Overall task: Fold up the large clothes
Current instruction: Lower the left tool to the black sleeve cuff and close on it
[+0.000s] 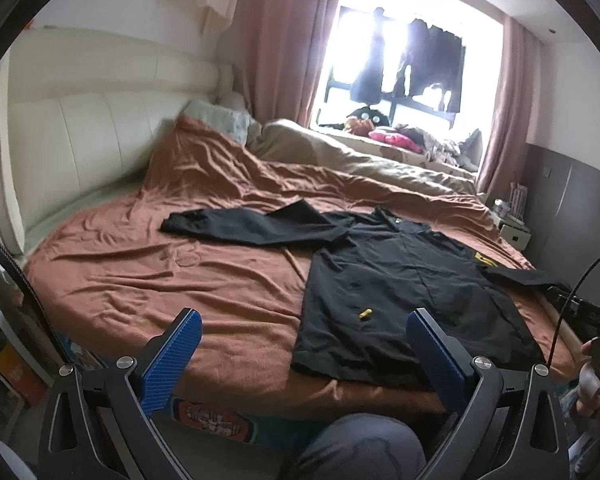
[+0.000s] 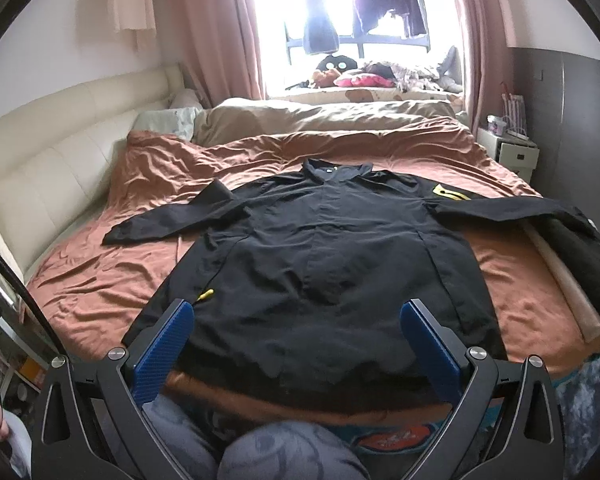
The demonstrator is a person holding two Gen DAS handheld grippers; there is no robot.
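A large black jacket (image 2: 320, 264) lies spread flat, front up, on the rust-brown bedcover (image 2: 108, 280), collar toward the window and both sleeves stretched out sideways. A small yellow zipper pull (image 2: 207, 293) shows on its left side. In the left wrist view the jacket (image 1: 400, 288) lies right of centre on the bedcover (image 1: 180, 280). My left gripper (image 1: 303, 320) is open and empty, held above the bed's near edge, left of the hem. My right gripper (image 2: 297, 312) is open and empty, held above the jacket's hem.
A cream padded headboard (image 2: 60, 152) runs along the left. A beige duvet (image 2: 320, 116) lies bunched at the far side below the window sill, which holds toys and clothes. A white nightstand (image 2: 516, 152) stands at the right. My knees (image 2: 284, 452) are at the bed's near edge.
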